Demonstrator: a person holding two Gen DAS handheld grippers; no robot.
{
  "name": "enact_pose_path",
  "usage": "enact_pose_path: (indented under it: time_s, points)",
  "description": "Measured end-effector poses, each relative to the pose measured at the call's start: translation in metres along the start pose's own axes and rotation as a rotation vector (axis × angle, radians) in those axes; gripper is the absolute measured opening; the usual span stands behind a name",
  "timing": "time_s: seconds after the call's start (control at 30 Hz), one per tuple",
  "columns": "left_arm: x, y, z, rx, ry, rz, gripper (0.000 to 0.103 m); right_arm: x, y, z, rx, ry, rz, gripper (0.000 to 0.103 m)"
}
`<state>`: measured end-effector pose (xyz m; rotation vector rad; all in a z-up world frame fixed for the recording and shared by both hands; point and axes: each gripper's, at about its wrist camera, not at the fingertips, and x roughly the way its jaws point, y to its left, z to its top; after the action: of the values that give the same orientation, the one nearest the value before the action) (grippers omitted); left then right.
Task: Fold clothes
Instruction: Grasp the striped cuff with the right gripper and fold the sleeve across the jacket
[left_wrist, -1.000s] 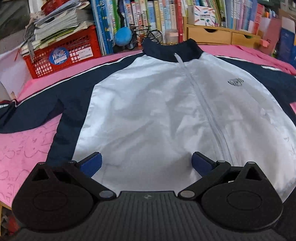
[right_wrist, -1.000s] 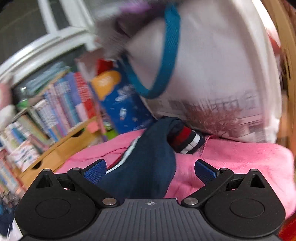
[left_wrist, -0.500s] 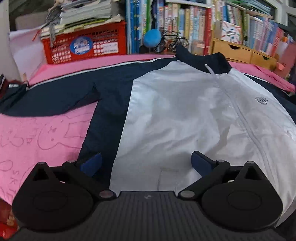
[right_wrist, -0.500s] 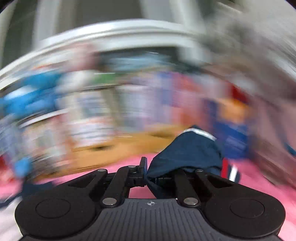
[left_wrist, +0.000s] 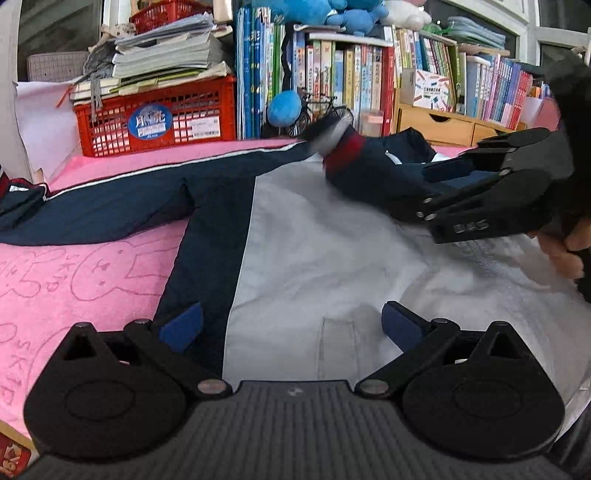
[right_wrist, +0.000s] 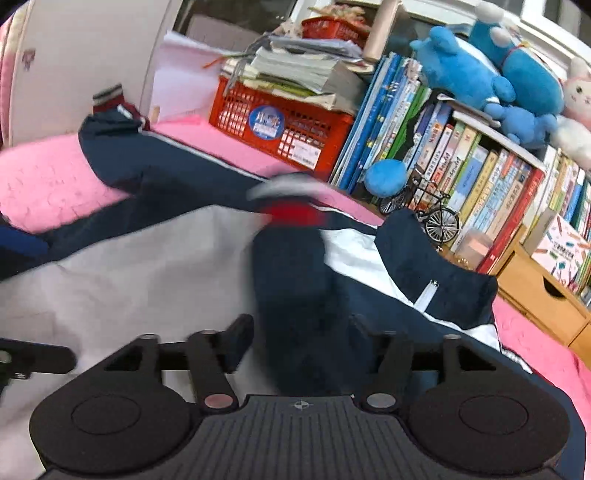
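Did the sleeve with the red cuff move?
Yes. The sleeve now lies across the jacket's white front, reaching towards the red crate. Before, it lay out on the pink blanket.

Smooth cloth jacket (left_wrist: 314, 258), plush blanket (left_wrist: 74, 288)

Far across the pink-covered surface (left_wrist: 110, 273) you face a crowded row of books (left_wrist: 332, 81). To their left sits a red crate (left_wrist: 159, 114) stacked with papers (left_wrist: 166, 55); to their right, wooden drawers (left_wrist: 436, 123). Blue plush toys (right_wrist: 480, 74) sit on top, and window frames (left_wrist: 535, 22) show far right.
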<state>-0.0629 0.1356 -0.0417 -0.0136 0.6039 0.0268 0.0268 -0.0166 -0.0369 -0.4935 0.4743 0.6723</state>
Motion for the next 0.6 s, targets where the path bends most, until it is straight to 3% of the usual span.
enact_pose_path:
  time_s: [0.13, 0.2, 0.23, 0.3, 0.47, 0.6]
  points:
    - [-0.001, 0.001, -0.002, 0.002, -0.024, -0.005, 0.103, -0.008, 0.002, 0.006, 0.014, -0.026, 0.055, 0.08]
    - [-0.002, 0.001, -0.004, 0.003, -0.035, -0.007, 0.103, 0.002, 0.011, 0.012, -0.011, -0.013, 0.029, 0.078]
    - [-0.002, 0.002, -0.004, 0.004, -0.038, -0.008, 0.103, 0.01, 0.014, 0.015, -0.019, -0.004, 0.02, 0.075]
    - [-0.003, 0.003, -0.005, 0.005, -0.043, -0.014, 0.103, 0.028, 0.016, 0.022, 0.008, 0.03, 0.03, 0.03]
    - [-0.004, 0.002, -0.007, 0.006, -0.055, -0.013, 0.103, 0.078, -0.002, 0.05, 0.155, 0.056, -0.019, 0.026]
    - [-0.004, 0.002, -0.007, 0.006, -0.056, -0.014, 0.103, 0.103, -0.002, 0.061, 0.163, 0.072, -0.021, 0.026]
